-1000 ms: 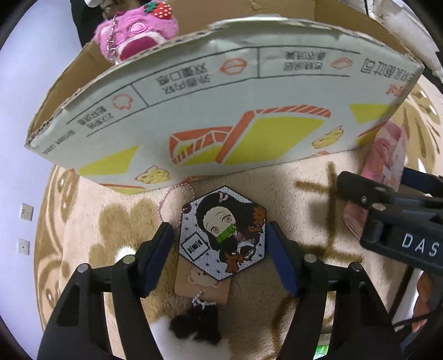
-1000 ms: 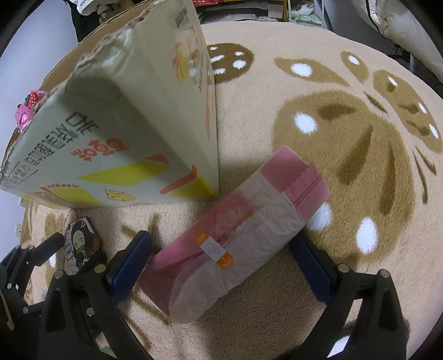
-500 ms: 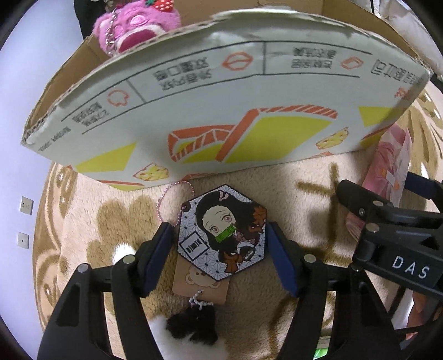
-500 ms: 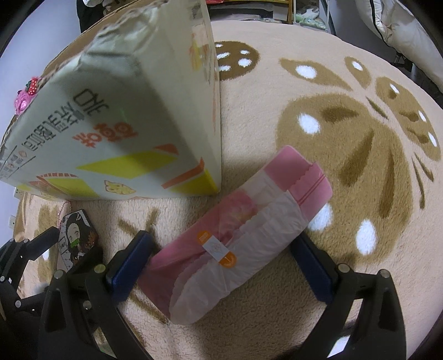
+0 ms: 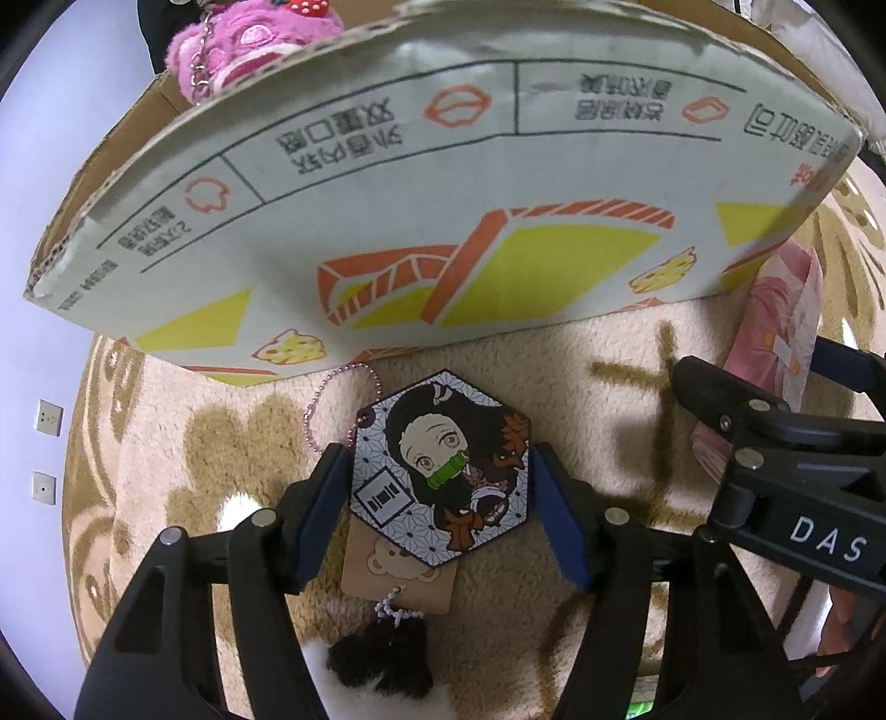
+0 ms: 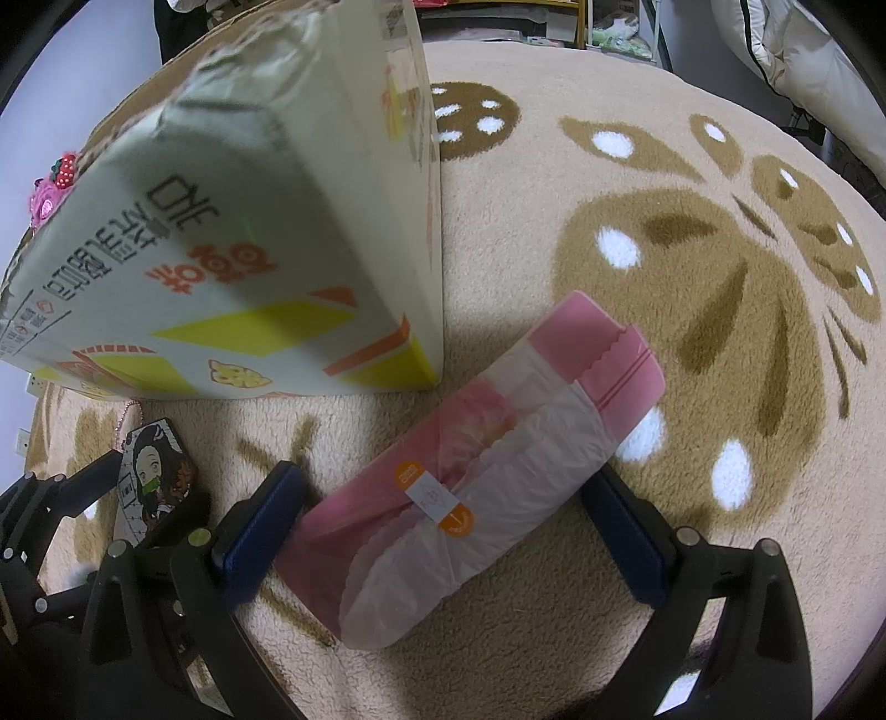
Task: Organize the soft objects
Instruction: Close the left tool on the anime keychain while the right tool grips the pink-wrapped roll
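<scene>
Beige rug (image 6: 637,232) with brown and white butterfly pattern, underneath everything. On it, at 12 o'clock from the left gripper, a large cardboard box (image 5: 443,183), white-printed with upside-down Chinese characters, orange icons and yellow-orange shapes; "ONE" readable on its side in the right wrist view. Pink plush toy (image 5: 243,33) with a strawberry, peeking over the box rim at 11 o'clock. Pink and white plastic-wrapped soft pack (image 6: 470,471) with orange stickers, lying diagonally on the rug. Right gripper (image 6: 443,537), "DAS" lettered on its body, spread wide around that pack. Left gripper (image 5: 440,498) narrowed around a hexagonal anime-girl keychain (image 5: 440,471); contact unclear. Behind it at 6 o'clock, a bear tag (image 5: 396,570) and dark pompom (image 5: 382,659).
</scene>
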A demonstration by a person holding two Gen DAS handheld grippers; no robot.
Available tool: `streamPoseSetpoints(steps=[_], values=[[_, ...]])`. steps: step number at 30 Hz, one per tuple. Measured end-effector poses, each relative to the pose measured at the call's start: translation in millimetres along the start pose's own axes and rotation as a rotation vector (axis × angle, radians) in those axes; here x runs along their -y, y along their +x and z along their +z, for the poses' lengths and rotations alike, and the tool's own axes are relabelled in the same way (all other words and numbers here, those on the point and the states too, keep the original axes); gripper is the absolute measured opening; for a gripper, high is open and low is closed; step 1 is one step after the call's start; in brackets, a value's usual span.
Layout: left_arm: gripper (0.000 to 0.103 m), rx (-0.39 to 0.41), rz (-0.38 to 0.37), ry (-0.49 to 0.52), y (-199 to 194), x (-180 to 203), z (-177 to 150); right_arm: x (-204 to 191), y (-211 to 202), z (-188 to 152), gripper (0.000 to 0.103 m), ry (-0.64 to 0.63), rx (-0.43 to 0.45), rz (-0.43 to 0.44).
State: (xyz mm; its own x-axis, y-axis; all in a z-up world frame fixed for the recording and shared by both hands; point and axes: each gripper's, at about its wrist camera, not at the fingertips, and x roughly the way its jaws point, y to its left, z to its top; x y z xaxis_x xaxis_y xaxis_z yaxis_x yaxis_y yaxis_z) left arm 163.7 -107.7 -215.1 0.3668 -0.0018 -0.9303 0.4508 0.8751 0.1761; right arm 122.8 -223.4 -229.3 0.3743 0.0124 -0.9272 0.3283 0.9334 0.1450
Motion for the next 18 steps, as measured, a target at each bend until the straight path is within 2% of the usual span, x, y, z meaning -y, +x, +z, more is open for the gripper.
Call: streamPoseSetpoints(steps=[9, 16, 18], values=[[0.067, 0.0, -0.025, -0.028, 11, -11, -1, -2, 3, 0, 0.103, -0.003, -0.002, -0.004], [0.063, -0.001, -0.112, -0.073, 16, -32, -1, -3, 3, 0, 0.103, -0.003, -0.001, -0.003], [0.063, -0.006, -0.115, -0.07, 16, -35, 0, -3, 3, 0, 0.103, 0.003, 0.001, 0.003]])
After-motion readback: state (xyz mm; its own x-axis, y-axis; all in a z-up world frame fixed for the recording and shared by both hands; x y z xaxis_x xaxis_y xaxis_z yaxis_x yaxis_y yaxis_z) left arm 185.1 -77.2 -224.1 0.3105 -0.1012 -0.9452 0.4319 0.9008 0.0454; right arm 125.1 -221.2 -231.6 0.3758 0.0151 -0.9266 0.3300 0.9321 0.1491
